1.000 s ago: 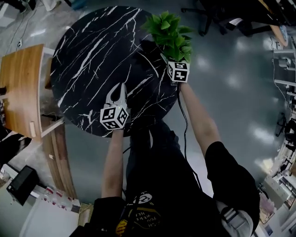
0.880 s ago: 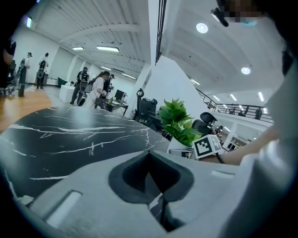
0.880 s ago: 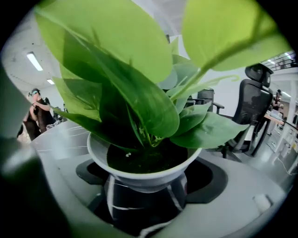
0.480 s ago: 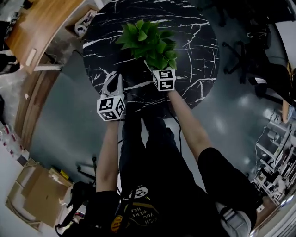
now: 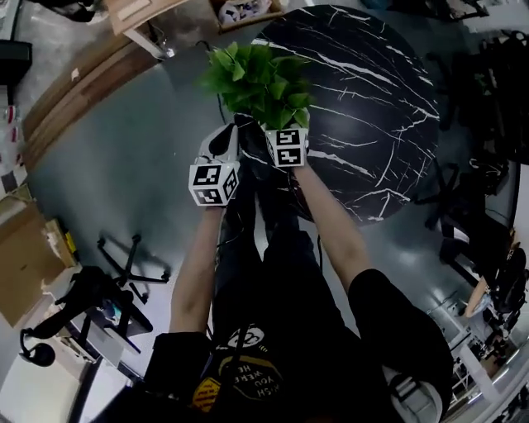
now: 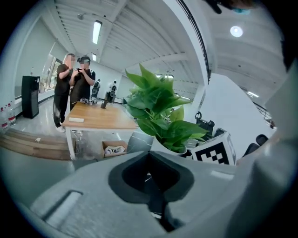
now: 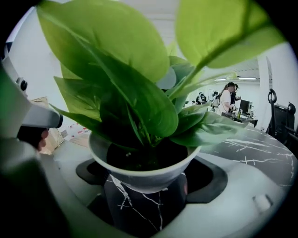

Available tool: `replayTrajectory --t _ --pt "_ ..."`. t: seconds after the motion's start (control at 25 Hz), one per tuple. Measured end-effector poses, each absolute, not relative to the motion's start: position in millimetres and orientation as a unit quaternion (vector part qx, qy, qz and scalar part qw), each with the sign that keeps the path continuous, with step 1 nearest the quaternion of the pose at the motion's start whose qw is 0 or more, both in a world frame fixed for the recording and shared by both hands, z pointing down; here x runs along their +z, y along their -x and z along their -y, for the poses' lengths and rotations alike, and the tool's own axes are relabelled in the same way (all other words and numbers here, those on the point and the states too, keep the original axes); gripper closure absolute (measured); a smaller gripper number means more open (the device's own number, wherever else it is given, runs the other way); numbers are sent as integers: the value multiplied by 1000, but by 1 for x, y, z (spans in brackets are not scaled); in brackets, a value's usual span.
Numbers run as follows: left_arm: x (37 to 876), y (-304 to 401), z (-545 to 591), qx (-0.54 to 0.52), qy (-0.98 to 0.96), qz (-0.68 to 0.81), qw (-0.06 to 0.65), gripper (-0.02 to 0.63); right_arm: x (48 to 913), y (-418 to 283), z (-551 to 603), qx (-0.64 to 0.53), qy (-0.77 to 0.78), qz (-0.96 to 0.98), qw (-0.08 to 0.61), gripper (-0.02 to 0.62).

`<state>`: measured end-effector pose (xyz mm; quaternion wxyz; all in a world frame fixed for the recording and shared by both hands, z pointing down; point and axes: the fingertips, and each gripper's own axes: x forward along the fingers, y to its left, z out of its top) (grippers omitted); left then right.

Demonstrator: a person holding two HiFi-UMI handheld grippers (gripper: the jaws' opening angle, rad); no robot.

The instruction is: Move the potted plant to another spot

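The potted plant (image 5: 256, 78), green leaves in a white bowl set in a black marbled pot (image 7: 139, 200), hangs in the air over the grey floor, just left of the round black marble table (image 5: 372, 107). My right gripper (image 5: 279, 128) is shut on the pot, whose dark body sits between the jaws in the right gripper view (image 7: 149, 195). My left gripper (image 5: 225, 142) is beside it at the left, jaws together and holding nothing. The left gripper view shows the plant (image 6: 158, 116) to its right.
A wooden table (image 6: 98, 118) with a box under it stands ahead, two people (image 6: 74, 88) behind it. A wooden bench (image 5: 140, 12) lies at the top left, cardboard (image 5: 25, 264) and a chair base (image 5: 124, 256) at the lower left. More people (image 7: 228, 100) stand beyond the marble table.
The plant has left the marble table top and now hangs over the floor left of it. Both grippers swung leftwards together, and the table has shifted to the right of the view.
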<state>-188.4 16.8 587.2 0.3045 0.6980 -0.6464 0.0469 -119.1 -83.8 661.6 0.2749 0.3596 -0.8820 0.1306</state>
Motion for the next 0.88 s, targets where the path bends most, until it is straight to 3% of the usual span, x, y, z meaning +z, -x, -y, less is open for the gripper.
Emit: replayTrajectory --t 0.48,0.56,0.6,0.68,0.72,0.88 --pt "569 195 -46 36 -704 640 306 601 676 89 37 150 -334 874 321 115" --pt "563 185 -56 41 -707 634 310 601 668 69 16 167 -340 864 332 210" --pt "559 179 -63 49 -708 632 311 601 659 58 3 177 -344 858 337 351" --pt "542 167 -74 77 -712 631 299 601 630 37 -18 199 -357 850 334 556" --pt "529 160 -78 91 -716 631 285 601 612 30 -26 208 -361 849 324 592" --pt "485 134 -87 101 -727 620 277 601 529 30 -50 206 -350 873 270 592"
